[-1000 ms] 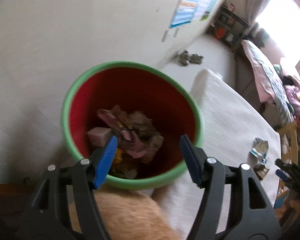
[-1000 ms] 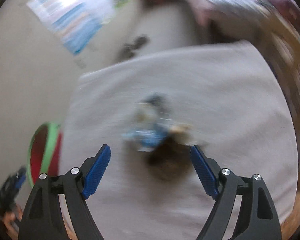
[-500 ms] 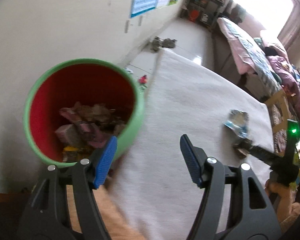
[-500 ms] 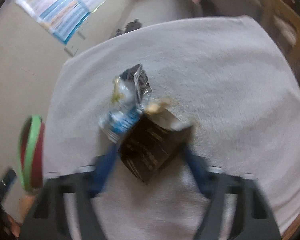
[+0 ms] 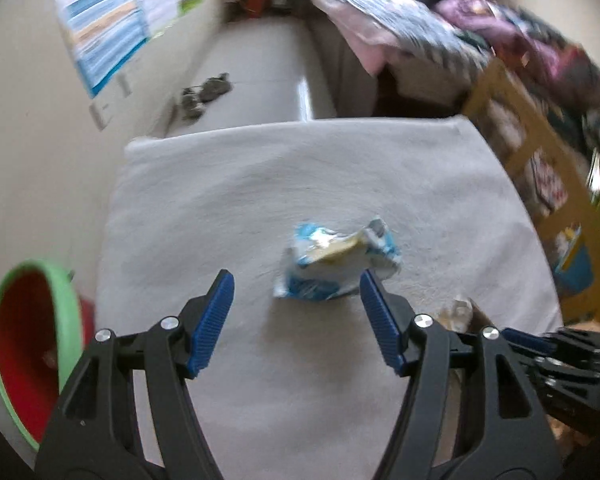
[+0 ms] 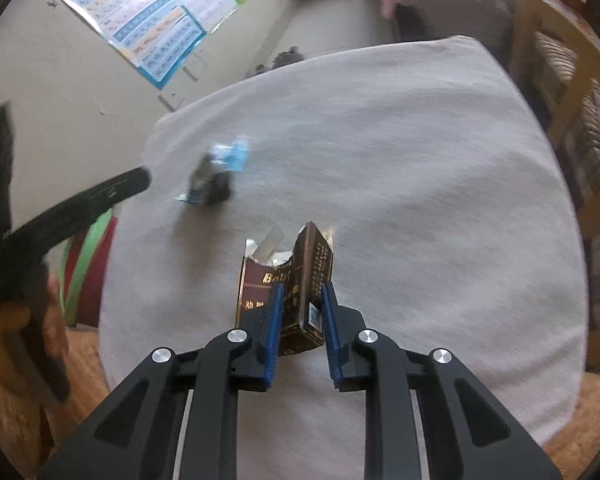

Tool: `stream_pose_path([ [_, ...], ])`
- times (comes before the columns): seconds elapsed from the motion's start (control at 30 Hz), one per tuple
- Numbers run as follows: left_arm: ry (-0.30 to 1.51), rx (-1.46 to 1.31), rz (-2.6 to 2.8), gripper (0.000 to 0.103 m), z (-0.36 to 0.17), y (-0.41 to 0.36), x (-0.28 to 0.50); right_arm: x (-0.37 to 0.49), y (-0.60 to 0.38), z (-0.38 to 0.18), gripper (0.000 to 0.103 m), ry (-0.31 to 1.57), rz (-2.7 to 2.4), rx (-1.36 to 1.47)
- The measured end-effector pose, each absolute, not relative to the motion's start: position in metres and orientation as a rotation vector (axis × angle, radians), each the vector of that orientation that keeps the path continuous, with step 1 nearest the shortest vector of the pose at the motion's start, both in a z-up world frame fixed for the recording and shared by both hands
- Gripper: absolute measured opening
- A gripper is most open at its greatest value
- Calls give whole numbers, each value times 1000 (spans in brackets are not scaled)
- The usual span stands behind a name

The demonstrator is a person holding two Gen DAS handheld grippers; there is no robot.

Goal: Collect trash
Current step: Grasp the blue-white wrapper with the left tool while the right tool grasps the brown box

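A crumpled blue-and-white wrapper [image 5: 336,256] [image 6: 216,176] lies on the white-clothed table [image 5: 300,180]. My left gripper [image 5: 295,280] hovers open just short of it, the wrapper nearer its right finger. It shows in the right wrist view as a black finger [image 6: 92,200] beside the wrapper. A torn dark brown carton [image 6: 268,276] stands between the pads of my right gripper [image 6: 302,292]. Those jaws are closing and the pads press on its sides. The right gripper [image 5: 540,344] also appears low right in the left wrist view. The green bin [image 5: 66,320] [image 6: 84,264], red inside, sits off the table's left edge.
A poster [image 6: 148,20] hangs on the wall beyond the table. A bed with bedding [image 5: 400,20] and a wooden shelf unit [image 5: 540,168] stand to the right. Shoes [image 5: 204,92] lie on the floor behind the table. A hand [image 6: 52,320] holds the left gripper.
My left gripper swung from above the bin to the right, over the table to the wrapper. My right gripper came down over the brown carton and its jaws closed on it.
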State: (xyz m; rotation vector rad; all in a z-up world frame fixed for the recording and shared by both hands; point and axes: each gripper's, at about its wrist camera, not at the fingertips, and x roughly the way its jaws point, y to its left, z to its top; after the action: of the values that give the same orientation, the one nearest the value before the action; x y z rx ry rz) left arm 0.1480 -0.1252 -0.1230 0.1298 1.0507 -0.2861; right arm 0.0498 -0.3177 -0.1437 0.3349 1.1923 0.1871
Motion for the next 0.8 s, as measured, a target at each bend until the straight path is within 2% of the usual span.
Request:
stream_pose_path([
  [0.23, 1125, 388, -347, 66, -158, -170, 168, 47, -340, -155, 16, 1208, 146, 415],
  [0.37, 1177, 349, -342, 36, -168, -166, 172, 46, -333, -153, 19, 1213, 163, 399],
  [0.47, 1193, 292, -353, 25, -164, -159, 166, 46, -330, -154, 20, 1214, 171, 396],
  [0.53, 1192, 269, -360, 22, -160, -151, 159, 46, -330, -154, 35, 1213, 165, 394],
  [0.57, 1186, 253, -359, 22, -157, -146, 153, 46, -330, -152, 39, 1208, 162, 394],
  [0.8, 1184, 110, -308, 20, -145, -95, 113, 45, -324, -148, 53, 1201, 159, 371],
])
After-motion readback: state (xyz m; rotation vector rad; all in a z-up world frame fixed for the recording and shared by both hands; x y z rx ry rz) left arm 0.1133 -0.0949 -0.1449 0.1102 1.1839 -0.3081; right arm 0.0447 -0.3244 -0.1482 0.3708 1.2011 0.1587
